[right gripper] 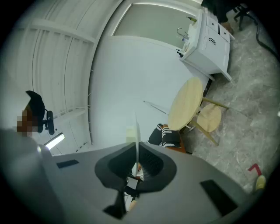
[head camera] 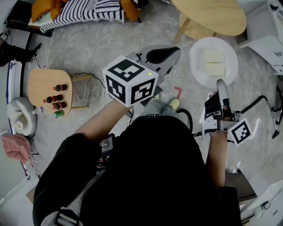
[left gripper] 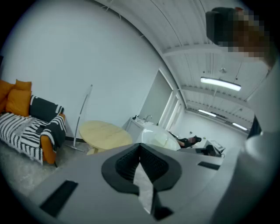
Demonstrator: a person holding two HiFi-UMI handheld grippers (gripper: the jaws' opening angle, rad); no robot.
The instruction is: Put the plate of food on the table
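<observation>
A white plate (head camera: 213,62) with two pale slabs of food (head camera: 214,62) hangs level above the floor. My right gripper (head camera: 219,84) is shut on its near rim. In the right gripper view the plate (right gripper: 137,127) shows edge-on as a thin line pinched between the black pads. The round wooden table (head camera: 212,15) stands just beyond the plate and is bare; it also shows in the right gripper view as the table (right gripper: 186,105). My left gripper (head camera: 164,54) is raised left of the plate, shut with nothing in it. Its own view shows the table (left gripper: 105,133).
A stool (head camera: 194,28) sits under the table's near side. A low side table (head camera: 44,88) with several bottles stands at the left, and another person's hand (head camera: 15,148) is near it. A striped sofa (head camera: 79,11) is at the back, white cabinets (head camera: 265,31) at the right.
</observation>
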